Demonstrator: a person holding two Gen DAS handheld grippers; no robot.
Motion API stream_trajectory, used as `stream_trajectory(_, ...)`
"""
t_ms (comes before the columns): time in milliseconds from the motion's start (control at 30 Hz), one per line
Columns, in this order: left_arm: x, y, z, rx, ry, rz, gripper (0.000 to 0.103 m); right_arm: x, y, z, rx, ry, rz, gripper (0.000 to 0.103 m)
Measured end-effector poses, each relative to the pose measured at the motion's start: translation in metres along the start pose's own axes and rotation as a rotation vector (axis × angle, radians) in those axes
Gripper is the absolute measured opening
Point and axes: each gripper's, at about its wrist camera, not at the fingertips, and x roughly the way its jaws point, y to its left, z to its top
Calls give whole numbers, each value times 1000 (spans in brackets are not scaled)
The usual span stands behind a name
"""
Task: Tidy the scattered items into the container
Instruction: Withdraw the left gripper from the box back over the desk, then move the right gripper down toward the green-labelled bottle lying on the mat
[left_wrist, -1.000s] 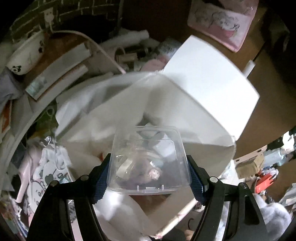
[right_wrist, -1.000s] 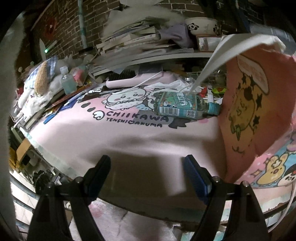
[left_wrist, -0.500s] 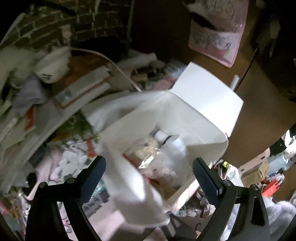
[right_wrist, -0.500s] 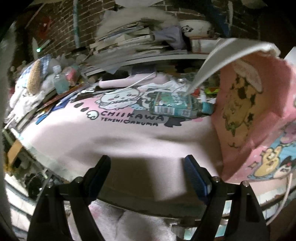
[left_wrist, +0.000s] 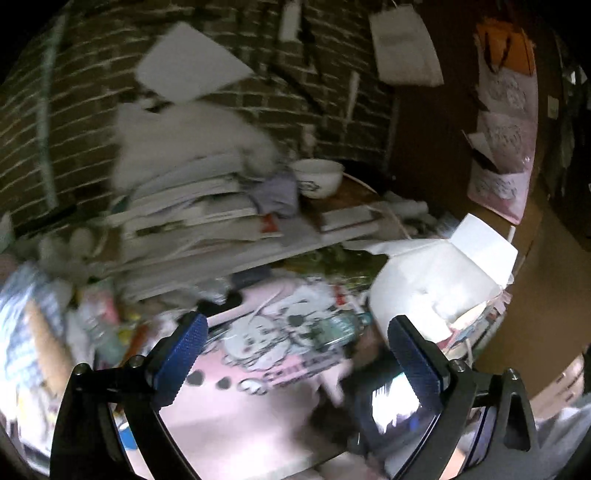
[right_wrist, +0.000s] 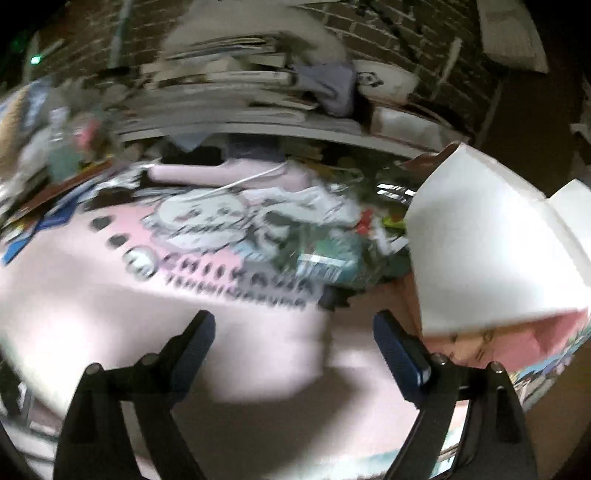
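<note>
The broad pink desk mat printed with white cartoon animals and dark lettering (right_wrist: 92, 314) is filling the near part of both views, and most of it is lying bare. To its right the tall white paper box with its flaps standing open (left_wrist: 436, 280), pink and cartoon-printed on the outer face, is serving as the container; it is standing at the mat's right edge below the cluttered white shelf of stacked books (left_wrist: 192, 206).

Lying on its side on the mat, just beside the box's lower left corner, is the clear plastic bottle with a green label and teal cap (left_wrist: 338, 326); in the right wrist view, smeared with blur, it is showing as a green patch (right_wrist: 325, 254) ahead of the fingers. A second small clear bottle (left_wrist: 103, 332) is standing among the clutter at the mat's far left edge.

The left gripper (left_wrist: 295, 350) has just been opening and is standing wide with nothing between its jaws. The right gripper (right_wrist: 295, 343) has also been spreading its jaws and is likewise empty.

The step in hand appears to be the reach for the next stray item. The lying bottle looks the likeliest target: the next move is calling for jaws lowered across its round body, gripping mid-length so it is not rolling away.
</note>
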Motion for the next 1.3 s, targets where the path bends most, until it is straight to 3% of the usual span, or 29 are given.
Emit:
stream_trajectory(100, -8, 13, -26, -42, -31, 7, 98, 14, 5, 12, -14, 17, -126, 92)
stream_trajectory(200, -9, 23, -46, -90, -36, -25, 98, 26, 5, 19, -16, 40, -190, 93)
stream_trajectory(267, -6, 26, -54, -107, -37, -57, 98, 37, 4, 23, -12, 78, -207, 101)
stream_trajectory(433, -1, 25, -63, -106, -31, -93, 98, 52, 2, 34, -17, 105, -241, 102)
stream_trajectory(633, -1, 33, -65, -136, -45, -108, 98, 61, -2, 40, 13, 110, -218, 102)
stream_trajectory(900, 2, 43, -69, -172, -52, -116, 98, 70, -25, 33, 187, 136, -67, 102)
stream_trajectory(933, 2, 43, -68, -173, -51, -119, 98, 71, -25, 33, 194, 139, -52, 100)
stream_trajectory(1067, 2, 43, -69, -169, -49, -109, 98, 72, -27, 35, 240, 151, 48, 63)
stream_trajectory(1300, 0, 44, -71, -174, -49, -106, 98, 72, -25, 34, 256, 128, 107, 33)
